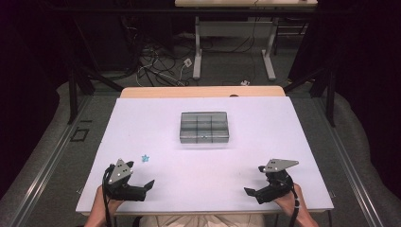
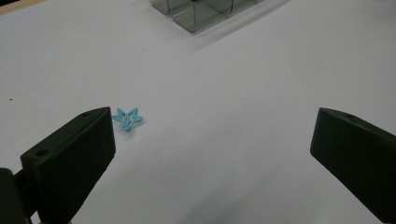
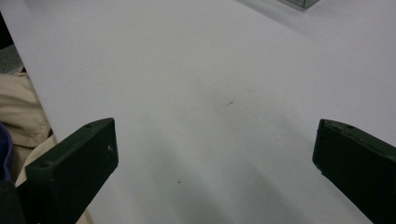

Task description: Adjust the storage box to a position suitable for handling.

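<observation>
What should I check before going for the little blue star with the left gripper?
1. Left gripper open and holding nothing: ok, its jaws stand wide apart in the left gripper view.
2. Blue star lies alone on the white table, apart from the gripper: ok.
3. Star lined up between the jaws: not ok, it sits just beyond the tip of the jaw at that view's left.
4. Right gripper open and out of the way: ok, it is at the table's near right.
5. Clear compartment box free for a drop: cannot tell, its contents are too small to read.
</observation>
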Available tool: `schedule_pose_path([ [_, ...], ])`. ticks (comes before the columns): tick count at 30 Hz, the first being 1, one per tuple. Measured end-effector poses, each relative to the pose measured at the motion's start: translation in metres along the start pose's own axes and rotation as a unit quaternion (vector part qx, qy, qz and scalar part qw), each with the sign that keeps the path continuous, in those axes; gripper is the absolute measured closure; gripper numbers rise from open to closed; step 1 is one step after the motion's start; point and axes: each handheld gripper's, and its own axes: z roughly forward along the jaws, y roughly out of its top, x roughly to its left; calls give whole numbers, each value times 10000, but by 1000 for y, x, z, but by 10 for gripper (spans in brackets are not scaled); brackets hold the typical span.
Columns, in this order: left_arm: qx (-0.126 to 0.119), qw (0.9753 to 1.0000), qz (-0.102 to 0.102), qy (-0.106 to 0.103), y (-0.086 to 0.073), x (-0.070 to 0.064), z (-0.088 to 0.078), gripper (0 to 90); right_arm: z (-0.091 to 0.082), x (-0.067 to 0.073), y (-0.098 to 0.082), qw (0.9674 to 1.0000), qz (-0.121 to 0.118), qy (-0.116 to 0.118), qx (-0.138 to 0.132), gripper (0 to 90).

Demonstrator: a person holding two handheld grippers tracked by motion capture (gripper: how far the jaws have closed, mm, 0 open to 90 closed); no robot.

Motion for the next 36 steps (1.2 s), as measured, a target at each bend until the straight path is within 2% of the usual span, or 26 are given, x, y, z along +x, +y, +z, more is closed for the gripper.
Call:
schedule_pose_path([
  [9,45,10000,24,-66,1,-1,3,0,-2,2,0,10000,34,-3,64,0],
  [10,34,10000,10,-60,1,-1,4,0,0,1,-1,10000,63,-54,0,0],
  [14,83,9999,50,26,2,1,5,1,2,0,0,9999,23,-81,84,0],
  [19,160,9998,52,106,2,1,4,1,8,-3,4,10000,24,-41,77,0],
  [22,229,9997,76,96,1,2,2,1,10,-2,8,9999,5,-4,137,0],
  [25,269,9993,184,195,-2,1,2,1,12,-1,13,10000,-39,-7,86,0],
  [28,266,9994,112,199,-3,2,2,1,18,-6,23,9999,-55,25,133,0],
  [29,314,9993,108,159,-4,1,3,1,20,-7,26,9999,11,41,134,0],
  [31,399,9990,148,100,-4,0,5,1,21,-9,28,9999,-47,24,148,1],
  [32,374,9990,184,129,-4,-2,5,1,25,-13,35,9999,-1,49,146,2],
  [36,311,9993,158,152,-3,-1,5,1,29,-15,42,9998,-5,71,185,5],
])
